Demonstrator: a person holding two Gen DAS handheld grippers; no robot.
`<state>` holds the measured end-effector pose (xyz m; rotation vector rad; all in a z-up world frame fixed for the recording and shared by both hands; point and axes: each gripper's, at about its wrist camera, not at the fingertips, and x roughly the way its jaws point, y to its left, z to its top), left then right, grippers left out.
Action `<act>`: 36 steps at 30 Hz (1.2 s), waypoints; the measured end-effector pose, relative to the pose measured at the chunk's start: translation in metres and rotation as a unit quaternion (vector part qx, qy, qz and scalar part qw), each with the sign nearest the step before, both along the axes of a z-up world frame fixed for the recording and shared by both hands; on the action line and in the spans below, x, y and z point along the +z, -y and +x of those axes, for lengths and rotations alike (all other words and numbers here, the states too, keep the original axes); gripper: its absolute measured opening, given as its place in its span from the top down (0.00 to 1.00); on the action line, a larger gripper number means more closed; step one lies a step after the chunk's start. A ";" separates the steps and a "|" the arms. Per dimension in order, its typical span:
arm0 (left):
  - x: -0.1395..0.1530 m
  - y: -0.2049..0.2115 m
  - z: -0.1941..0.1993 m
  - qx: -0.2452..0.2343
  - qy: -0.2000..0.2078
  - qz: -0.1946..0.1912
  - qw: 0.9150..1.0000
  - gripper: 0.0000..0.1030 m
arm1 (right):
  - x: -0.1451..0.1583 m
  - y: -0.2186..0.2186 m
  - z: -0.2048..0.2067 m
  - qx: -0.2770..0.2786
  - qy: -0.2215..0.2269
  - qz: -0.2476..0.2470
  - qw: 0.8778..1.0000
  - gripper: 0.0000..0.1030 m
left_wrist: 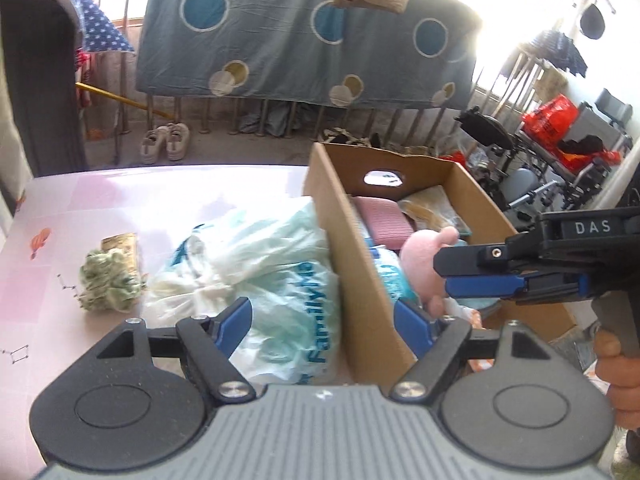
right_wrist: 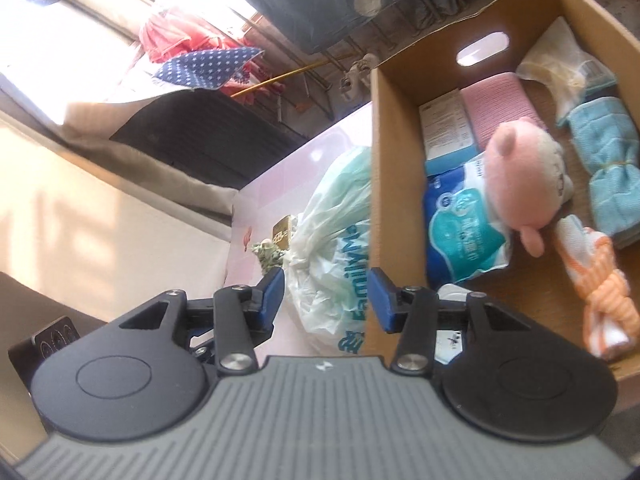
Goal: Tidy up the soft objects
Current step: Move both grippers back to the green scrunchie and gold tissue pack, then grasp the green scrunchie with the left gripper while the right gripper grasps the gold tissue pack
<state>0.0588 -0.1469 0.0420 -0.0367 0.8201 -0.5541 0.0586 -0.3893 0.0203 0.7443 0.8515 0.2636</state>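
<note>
An open cardboard box [left_wrist: 360, 248] stands on the pink table [left_wrist: 120, 208]. Inside lie a pink plush toy [right_wrist: 516, 184], a blue tissue pack [right_wrist: 460, 232], a pink folded cloth [right_wrist: 500, 100], a teal cloth bundle [right_wrist: 608, 168] and a knotted orange-white cloth [right_wrist: 604, 304]. A tied pale green plastic bag [left_wrist: 260, 264] leans on the box's left wall. Left of it sits a green fuzzy bundle [left_wrist: 108, 280]. My left gripper [left_wrist: 324, 324] hovers open above the bag and box wall, holding nothing. My right gripper [right_wrist: 326, 300] is open and empty too, and reaches over the box beside the plush [left_wrist: 420, 256].
A blue bedsheet with circles [left_wrist: 300, 40] hangs behind the table, with white shoes [left_wrist: 166, 144] on the floor beneath. A wheelchair and red bags [left_wrist: 560, 140] crowd the right. A dark chair back [left_wrist: 40, 80] stands at the left. A hand [left_wrist: 616, 372] grips the right gripper's handle.
</note>
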 end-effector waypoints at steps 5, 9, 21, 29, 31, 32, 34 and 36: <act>-0.008 -0.050 0.014 0.061 -0.003 0.010 0.998 0.23 | 0.001 -0.047 0.028 0.039 -0.008 -0.003 0.999 0.56; -0.019 -0.088 0.023 0.098 -0.009 0.018 0.995 0.23 | -0.002 -0.079 0.050 0.062 -0.015 -0.004 0.998 0.56; -0.046 -0.138 0.049 0.143 -0.009 0.044 0.989 0.23 | -0.016 -0.138 0.112 0.103 -0.046 -0.012 0.994 0.56; -0.067 -0.150 0.074 0.142 -0.005 0.062 0.988 0.33 | -0.034 -0.155 0.154 0.101 -0.066 -0.016 0.993 0.56; -0.075 -0.150 0.084 0.138 -0.009 0.069 0.988 0.36 | -0.041 -0.159 0.166 0.101 -0.073 -0.015 0.992 0.56; -0.077 -0.150 0.088 0.137 -0.010 0.071 0.988 0.37 | -0.045 -0.161 0.173 0.102 -0.078 -0.015 0.992 0.56; -0.082 -0.147 0.096 0.136 -0.010 0.075 0.988 0.39 | -0.053 -0.168 0.189 0.106 -0.087 -0.017 0.990 0.56; -0.087 -0.146 0.105 0.136 -0.011 0.078 0.988 0.41 | -0.058 -0.174 0.203 0.110 -0.092 -0.024 0.989 0.56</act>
